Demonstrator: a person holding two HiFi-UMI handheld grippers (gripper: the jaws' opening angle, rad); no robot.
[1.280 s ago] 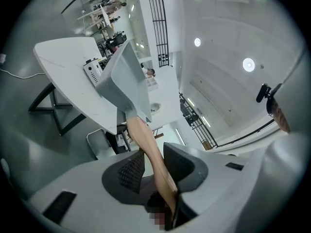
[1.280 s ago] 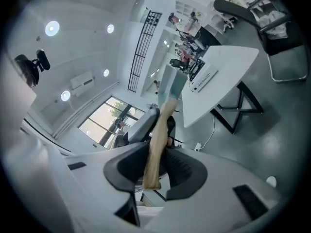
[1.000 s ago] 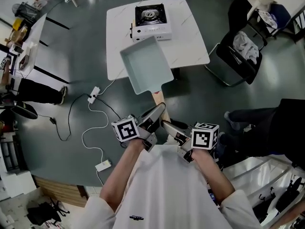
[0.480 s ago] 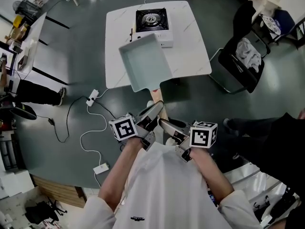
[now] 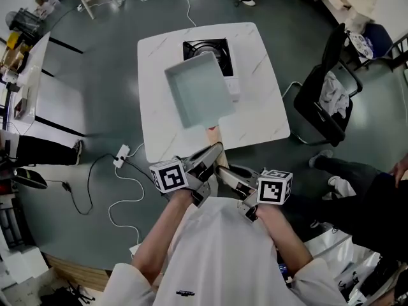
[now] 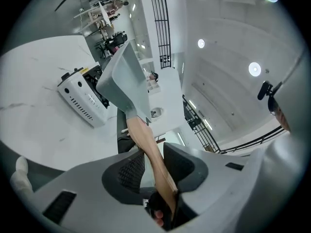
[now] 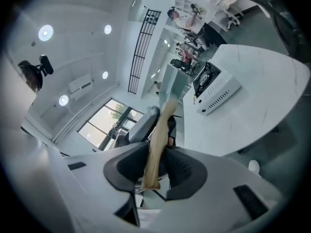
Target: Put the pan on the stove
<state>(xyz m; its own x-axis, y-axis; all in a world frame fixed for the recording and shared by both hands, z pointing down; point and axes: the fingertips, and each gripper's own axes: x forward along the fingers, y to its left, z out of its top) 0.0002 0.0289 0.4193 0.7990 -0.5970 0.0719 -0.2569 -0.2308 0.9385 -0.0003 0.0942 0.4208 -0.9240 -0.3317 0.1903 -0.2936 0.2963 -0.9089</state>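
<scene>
Head view: pan [image 5: 197, 97] overlapping stove [image 5: 205, 48]; gripper views: both hand-held grippers [image 6: 155, 155] [image 7: 155, 158] clamped on handle [image 6: 140, 134].

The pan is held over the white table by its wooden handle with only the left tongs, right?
No, the right tongs grip the wooden handle too, as the right gripper view shows. The rest is correct.

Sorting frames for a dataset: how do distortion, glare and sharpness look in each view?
Head view: evenly lit, pan fairly sharp, table edges slightly bowed. Left gripper view: strong fisheye, black corners, ceiling lamps glaring. Right gripper view: same fisheye, bright window.
</scene>
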